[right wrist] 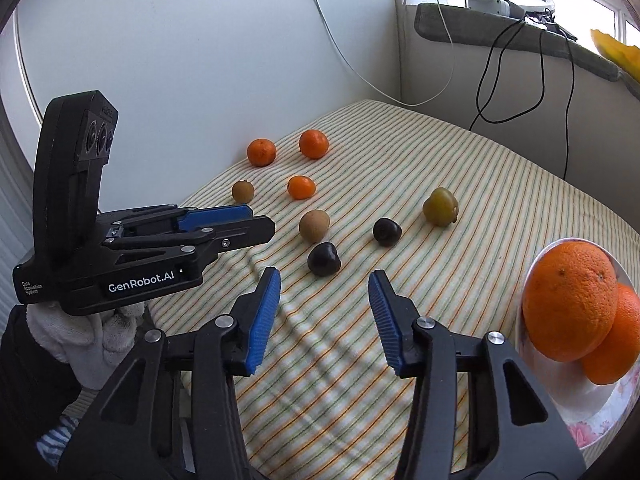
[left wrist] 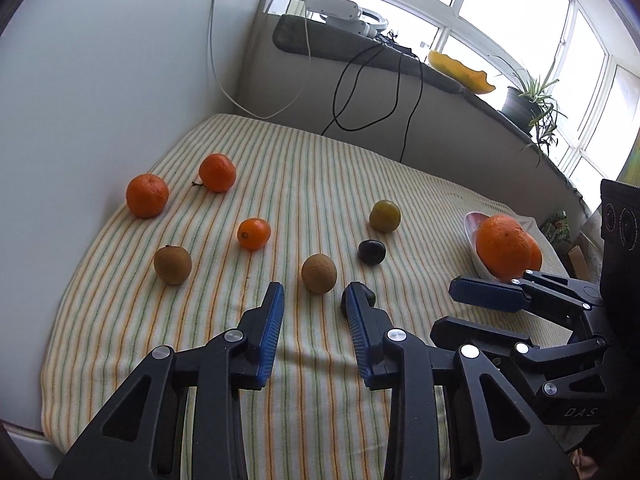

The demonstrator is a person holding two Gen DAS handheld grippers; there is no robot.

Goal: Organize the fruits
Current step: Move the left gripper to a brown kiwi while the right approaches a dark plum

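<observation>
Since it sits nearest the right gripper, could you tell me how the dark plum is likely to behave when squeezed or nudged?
The dark plum looks rounded, so a nudge would probably roll it across the striped cloth. Its skin looks smooth and glossy, so it may slip between the pads. It is small, so probably light.

The left gripper (left wrist: 314,300) is being held low and level with its blue pads parted. The right gripper (right wrist: 324,284) is being held beside it, its jaws spread wider, nothing being gripped.
</observation>
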